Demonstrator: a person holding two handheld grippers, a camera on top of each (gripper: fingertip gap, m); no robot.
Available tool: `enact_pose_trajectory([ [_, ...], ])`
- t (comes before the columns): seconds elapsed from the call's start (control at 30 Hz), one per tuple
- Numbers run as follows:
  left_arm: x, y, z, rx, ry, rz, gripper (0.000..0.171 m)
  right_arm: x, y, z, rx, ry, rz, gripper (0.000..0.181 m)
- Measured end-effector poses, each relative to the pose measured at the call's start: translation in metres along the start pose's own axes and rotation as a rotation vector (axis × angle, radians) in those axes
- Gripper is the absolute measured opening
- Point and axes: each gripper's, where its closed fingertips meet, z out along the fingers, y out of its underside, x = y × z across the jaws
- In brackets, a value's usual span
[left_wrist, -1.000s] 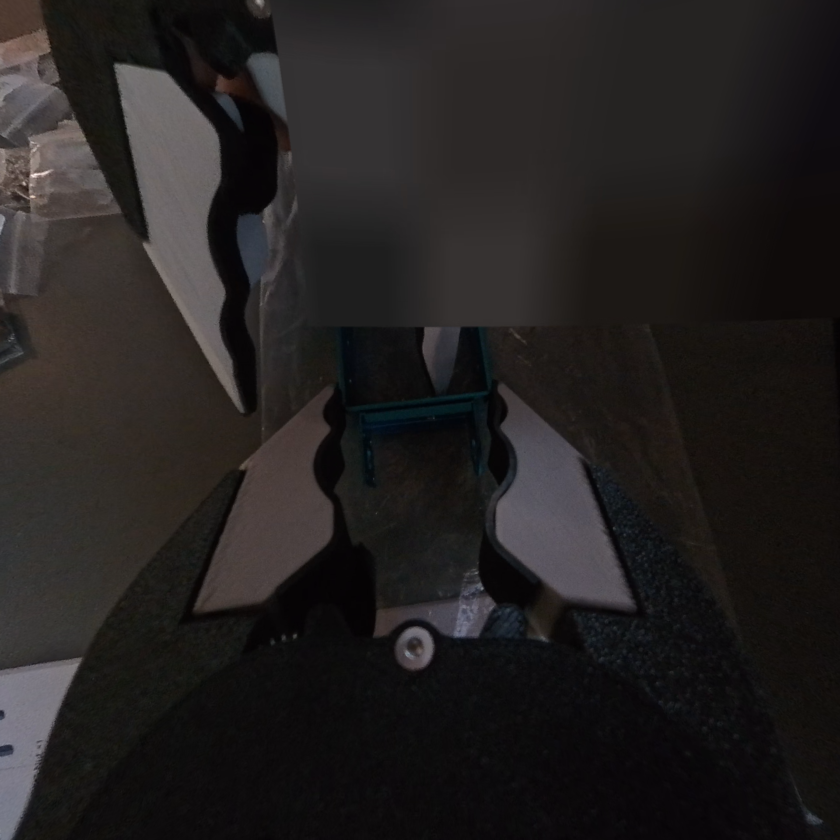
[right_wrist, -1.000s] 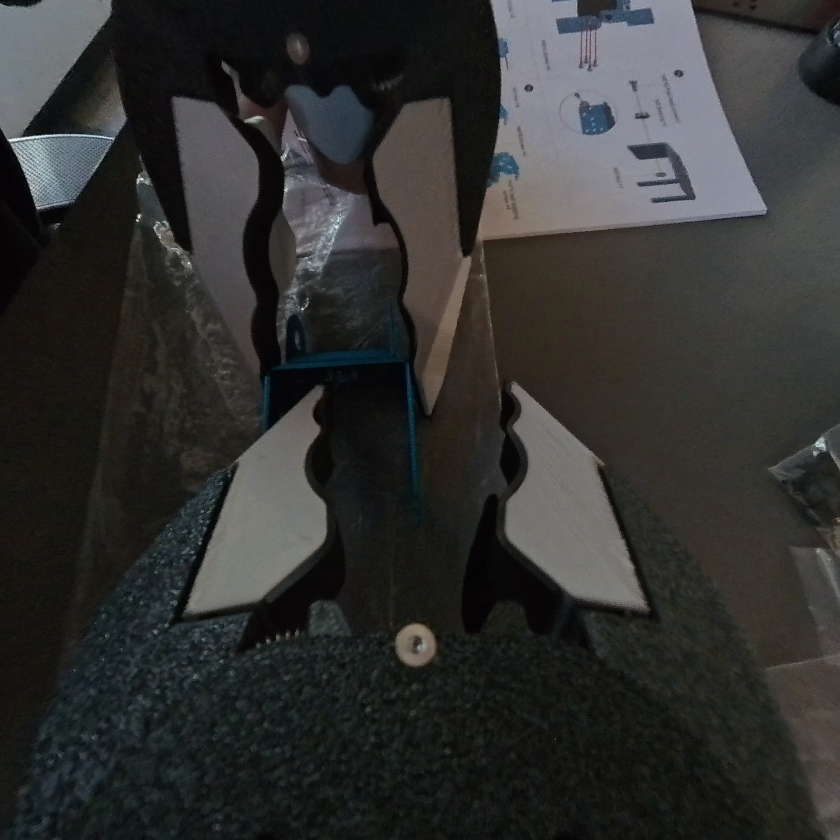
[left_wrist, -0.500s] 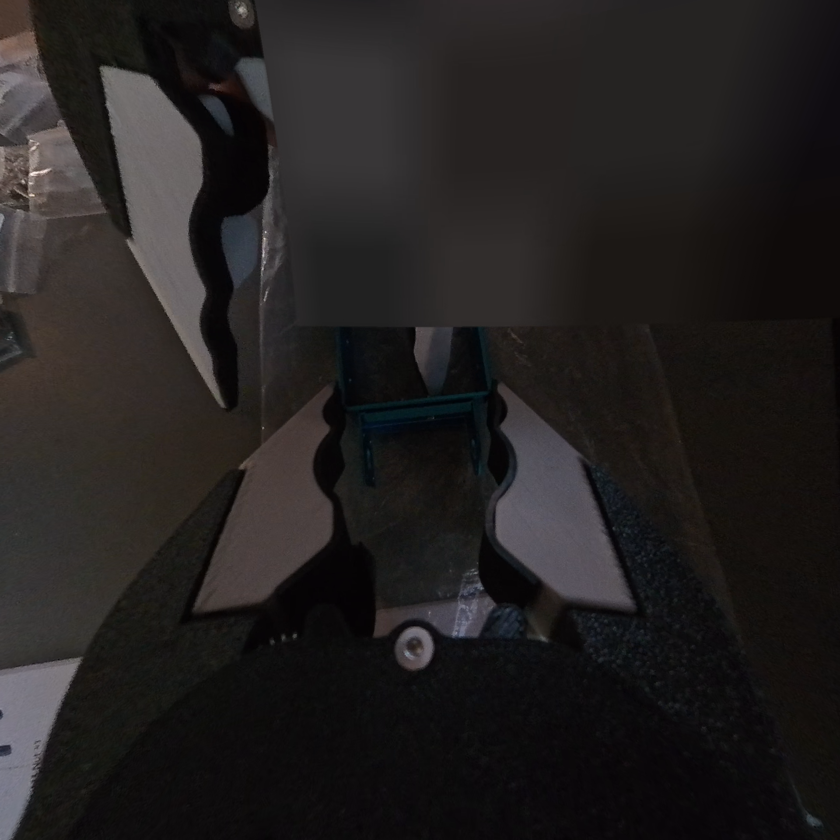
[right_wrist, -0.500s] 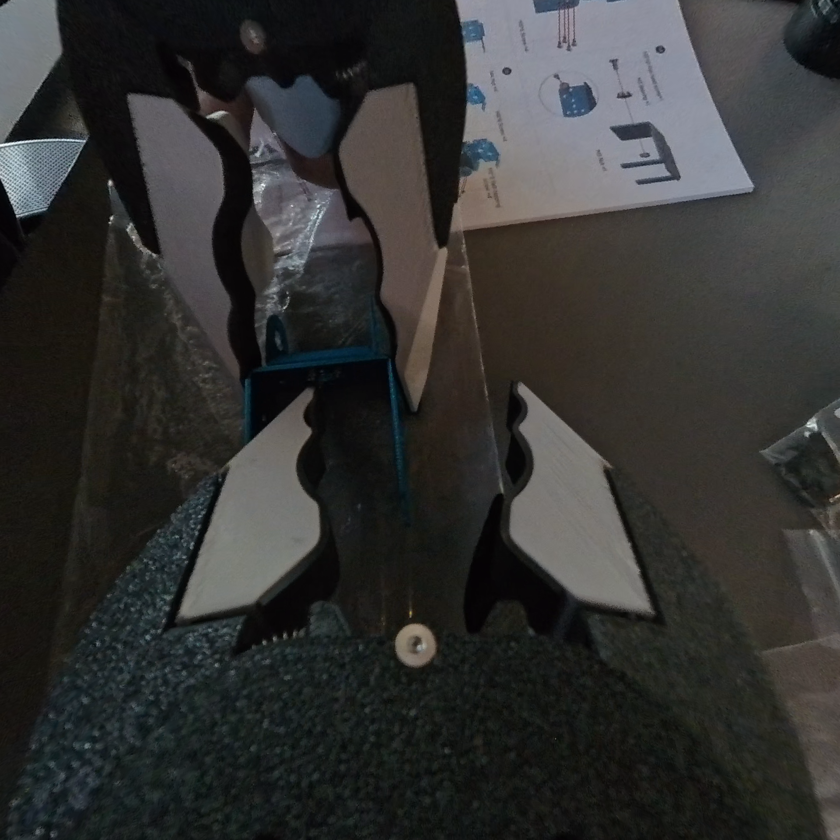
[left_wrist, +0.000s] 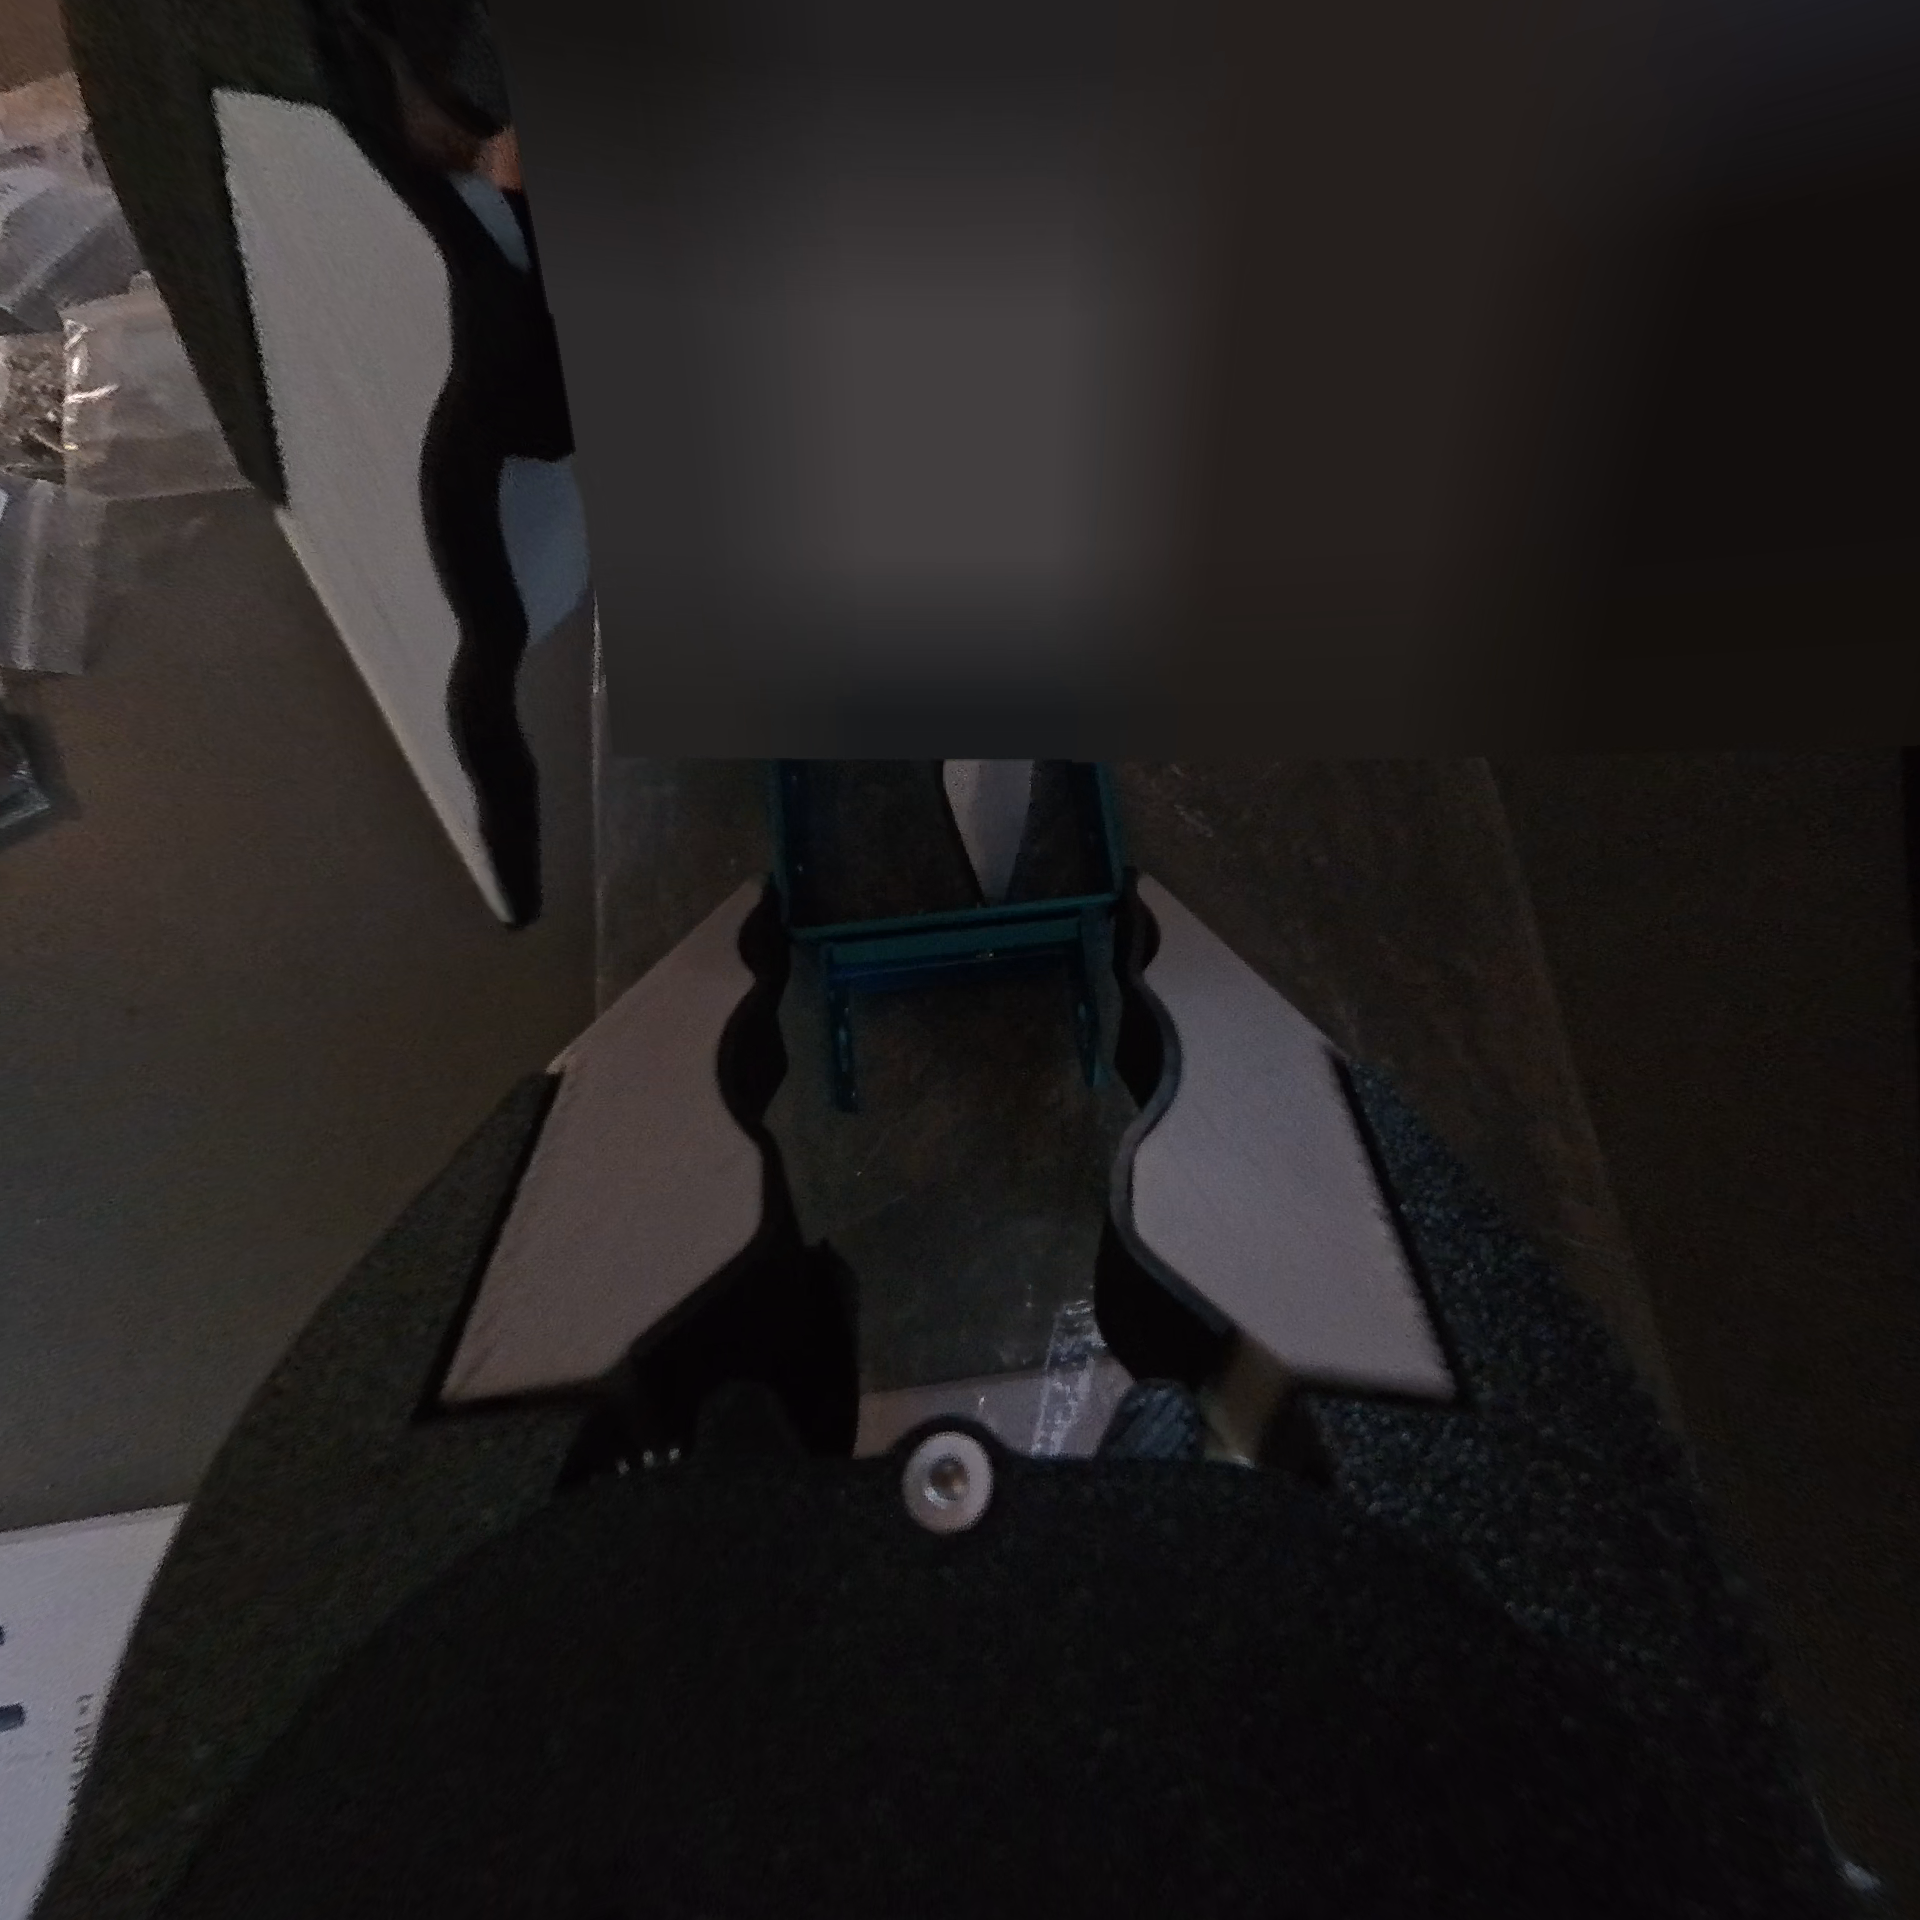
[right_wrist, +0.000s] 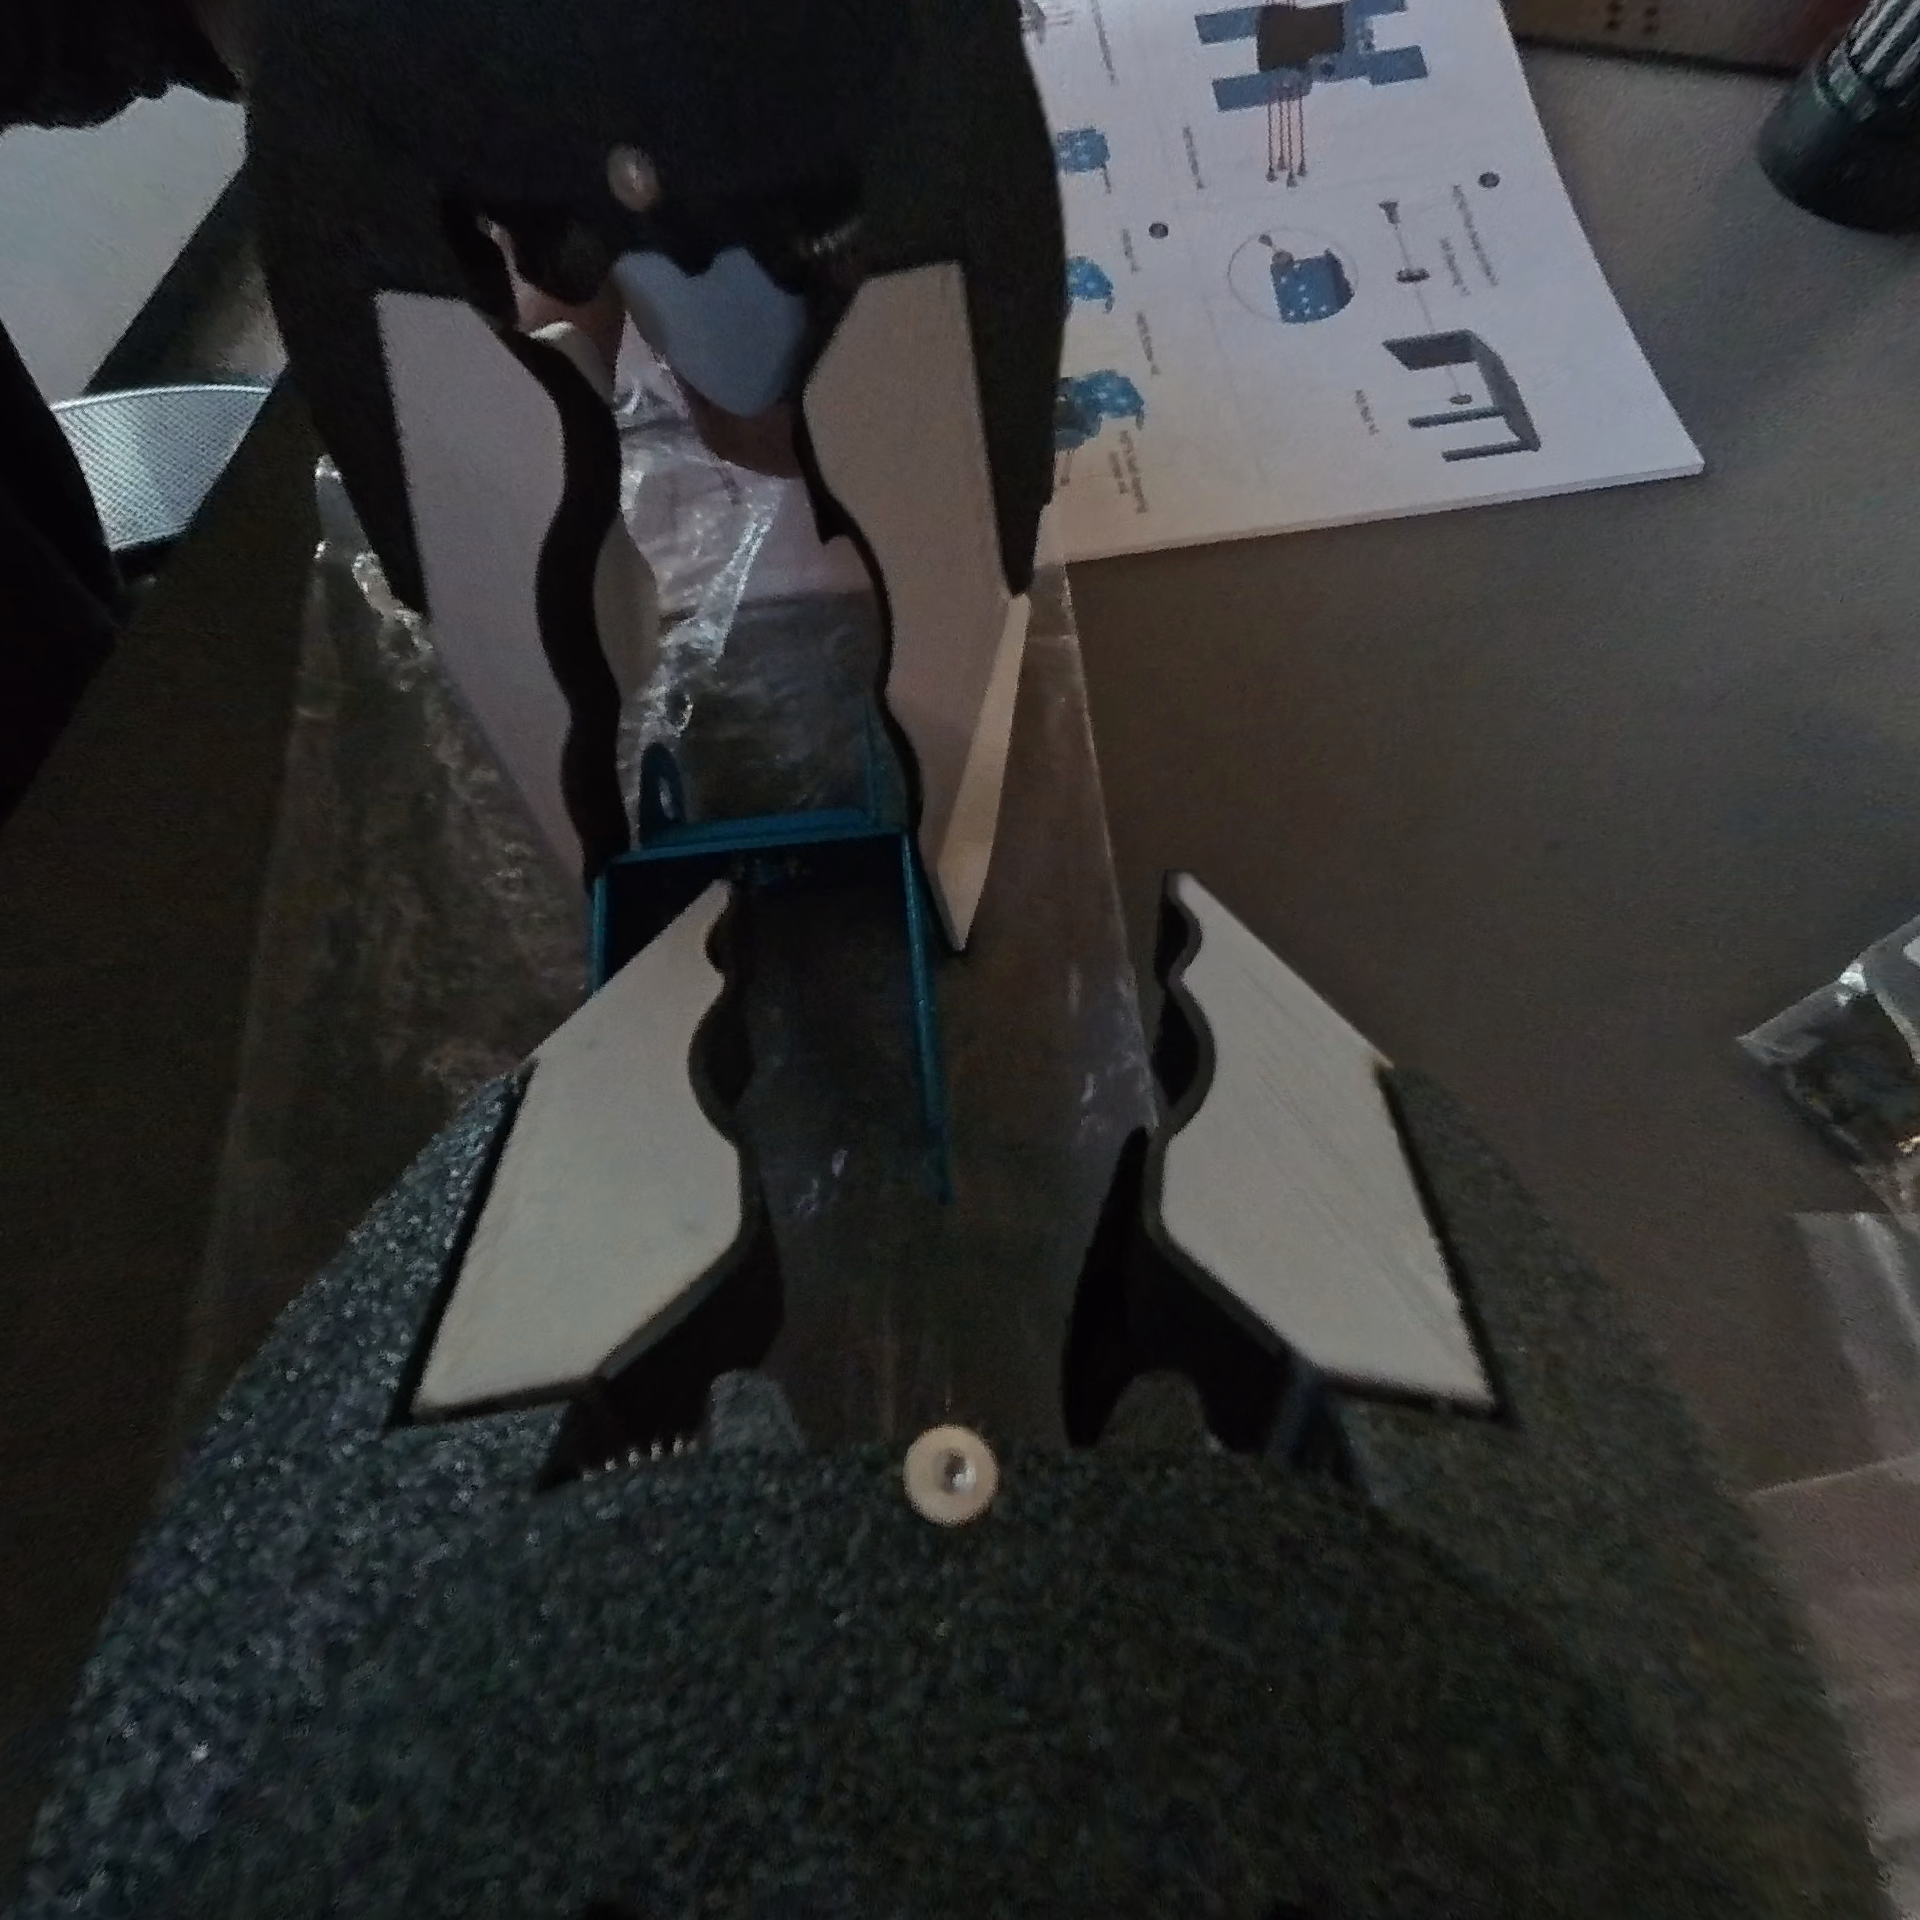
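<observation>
While the left gripper (left_wrist: 951, 935) is pinching a blue bracket (left_wrist: 951, 925) inside clear plastic, the right gripper's (right_wrist: 945, 914) fingers are sitting wide around it.

Surface: grey-brown tabletop (right_wrist: 1455, 790), matte, dimly lit (light strongest toward the far edge). Adjacent: dark vertical panel (right_wrist: 125, 935) along its left side.
</observation>
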Motion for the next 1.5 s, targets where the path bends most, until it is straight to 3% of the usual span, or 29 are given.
enact_pose_trajectory([
  [0.13, 0.0002, -0.0001, 0.0, 0.0, 0.0, 0.001, 0.064, -0.0029, 0.0064, 0.0062, -0.055, 0.032, -0.064, 0.08],
  [0.27, 0.0002, -0.0002, 0.0, 0.0, 0.0, 0.0, 0.064, 0.0023, 0.0041, 0.0048, -0.039, 0.032, -0.009, 0.085],
  [0.4, 0.0004, -0.0002, 0.0, 0.0, 0.0, 0.001, 0.064, -0.0001, 0.0002, -0.0004, 0.0, 0.017, -0.012, 0.08],
  [0.53, 0.0007, -0.0002, 0.0, 0.0, 0.001, 0.001, 0.064, -0.002, 0.0054, 0.0063, -0.052, 0.047, -0.063, 0.082],
  [0.63, 0.0007, -0.0002, 0.0, 0.0, 0.0, 0.001, 0.064, 0.0042, 0.0041, 0.0042, -0.038, 0.048, -0.007, 0.09],
  [1.1, 0.0011, -0.0002, 0.0, 0.0, 0.001, 0.001, 0.064, 0.0017, -0.0003, -0.0014, 0.003, 0.062, -0.029, 0.083],
  [1.33, 0.0012, -0.0002, 0.0001, 0.0, 0.002, -0.001, 0.064, 0.0059, -0.0001, -0.0013, 0.001, 0.078, -0.008, 0.091],
  [1.5, 0.0014, -0.0002, 0.0001, 0.0, 0.003, 0.0, 0.064, -0.0019, 0.0044, 0.0036, -0.039, 0.092, -0.089, 0.086],
])
